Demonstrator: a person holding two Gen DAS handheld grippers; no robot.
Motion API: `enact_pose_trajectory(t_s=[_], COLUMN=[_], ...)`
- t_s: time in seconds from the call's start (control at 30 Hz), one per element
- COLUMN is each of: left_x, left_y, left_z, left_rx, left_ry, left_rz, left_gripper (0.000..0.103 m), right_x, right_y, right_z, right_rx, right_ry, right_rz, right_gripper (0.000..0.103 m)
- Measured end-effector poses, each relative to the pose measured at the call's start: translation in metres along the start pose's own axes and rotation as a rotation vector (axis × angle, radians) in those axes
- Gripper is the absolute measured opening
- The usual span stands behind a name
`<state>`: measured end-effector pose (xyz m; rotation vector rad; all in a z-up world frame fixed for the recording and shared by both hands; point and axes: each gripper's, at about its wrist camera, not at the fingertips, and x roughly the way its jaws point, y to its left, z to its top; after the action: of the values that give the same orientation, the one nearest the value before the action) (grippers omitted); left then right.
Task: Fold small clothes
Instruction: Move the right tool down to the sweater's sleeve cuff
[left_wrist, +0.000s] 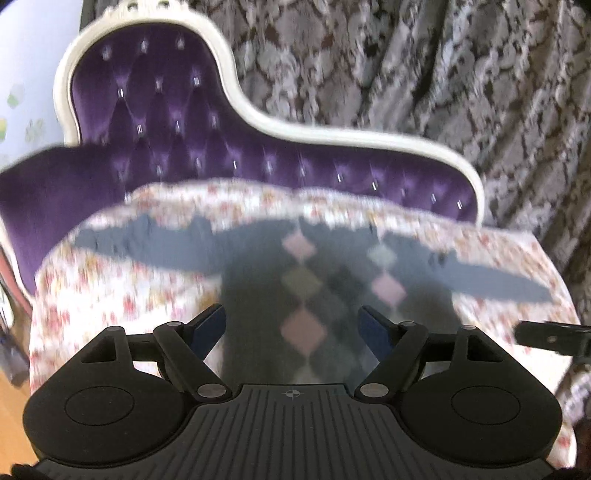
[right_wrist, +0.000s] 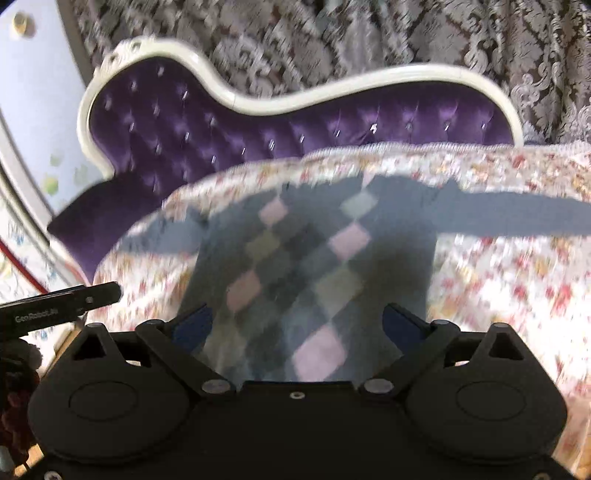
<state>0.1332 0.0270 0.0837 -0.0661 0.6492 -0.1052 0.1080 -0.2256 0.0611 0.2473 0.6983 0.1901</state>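
We see the purple sofa (left_wrist: 155, 122) at left, the grey diamond-patterned sweater (left_wrist: 317, 295) spread flat on the floral cloth (left_wrist: 122, 295) with sleeves out, and above it our left gripper (left_wrist: 293, 325) and right gripper (right_wrist: 297, 325), both jaws wide apart, holding nothing.

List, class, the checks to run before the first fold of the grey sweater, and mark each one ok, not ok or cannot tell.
1. Sweater lies spread on the floral cloth: ok.
2. Both sleeves stretched out sideways: ok.
3. Left gripper jaws open, empty: ok.
4. Right gripper jaws open, empty: ok.
5. Fabric free of wrinkles: cannot tell, the pictures are blurred.
6. Hem lies flat: cannot tell, hidden behind the grippers.
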Motion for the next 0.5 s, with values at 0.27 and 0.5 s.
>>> enact_pose_trajectory(t_s=[0.27,0.5], left_x=[0.035,0.07], left_y=[-0.015,-0.03], left_z=[0.038,0.046], left_rx=[-0.003,0.061], left_ry=[-0.001,-0.055], left_rz=[-0.028,0.065], left_gripper=[0.078,0.078], right_x=[0.026,0.036], right_y=[-0.076,-0.144], right_z=[0.037,0.052], right_rx=[0.079,0.15], right_ry=[-0.023,-0.079], right_rz=[-0.127,-0.242], right_gripper=[0.1,0.099])
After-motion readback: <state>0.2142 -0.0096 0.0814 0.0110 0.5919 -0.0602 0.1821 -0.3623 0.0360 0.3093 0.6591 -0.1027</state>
